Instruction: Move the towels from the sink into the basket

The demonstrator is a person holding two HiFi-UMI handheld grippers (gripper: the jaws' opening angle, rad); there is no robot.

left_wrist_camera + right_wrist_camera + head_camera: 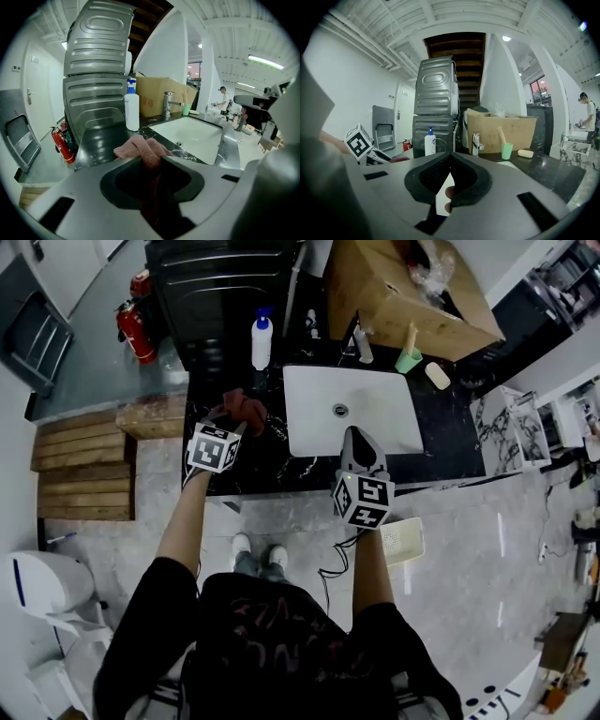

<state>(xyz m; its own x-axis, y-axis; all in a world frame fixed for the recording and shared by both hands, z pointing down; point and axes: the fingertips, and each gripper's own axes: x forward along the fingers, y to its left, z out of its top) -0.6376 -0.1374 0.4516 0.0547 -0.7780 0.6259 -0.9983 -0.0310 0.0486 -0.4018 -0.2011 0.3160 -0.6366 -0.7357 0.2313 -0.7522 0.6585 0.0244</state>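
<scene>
Left gripper [151, 164] clamped on pink towel [140, 147], held above counter [450, 442], left of sink [375, 427]. Right gripper [450, 171] closed, empty. Judgement: hold firm, clear counter edge, release low inside floor basket [405, 542].

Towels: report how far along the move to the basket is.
Done: the sink looks empty. In hand: the left gripper is shut on a pink towel above the counter. Left: carrying it to the basket; the right gripper is shut, empty.
</scene>
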